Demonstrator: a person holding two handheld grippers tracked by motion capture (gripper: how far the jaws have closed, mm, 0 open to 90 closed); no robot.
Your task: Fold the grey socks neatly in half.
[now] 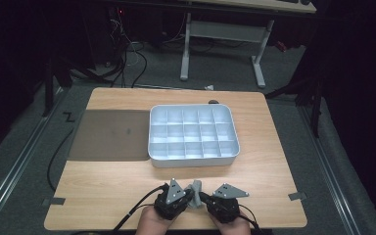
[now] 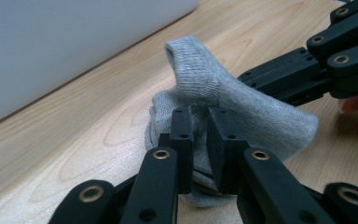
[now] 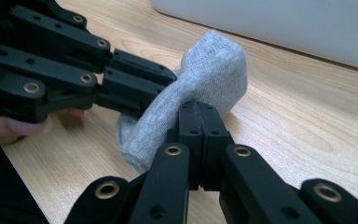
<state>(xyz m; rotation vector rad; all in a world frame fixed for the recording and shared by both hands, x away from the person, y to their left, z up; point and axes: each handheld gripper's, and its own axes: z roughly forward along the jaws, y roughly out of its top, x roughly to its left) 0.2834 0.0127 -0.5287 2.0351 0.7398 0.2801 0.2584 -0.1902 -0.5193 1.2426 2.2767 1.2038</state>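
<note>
- The right tongs (image 3: 200,122) were clamped tight on a grey sock (image 3: 200,74).
- The left tongs (image 2: 200,133) stood narrowly parted around its fabric.
- The sock (image 1: 196,188) sat low centre of the high view, on the table (image 1: 274,171), below the white compartment tray (image 1: 194,157).

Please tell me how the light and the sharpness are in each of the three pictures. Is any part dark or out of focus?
High view: the wooden table is evenly lit, the room around it almost black. Left gripper view: the grey sock is sharp, the white tray wall soft and featureless. Right gripper view: the sock is sharp; the nearest black links blur slightly.
</note>
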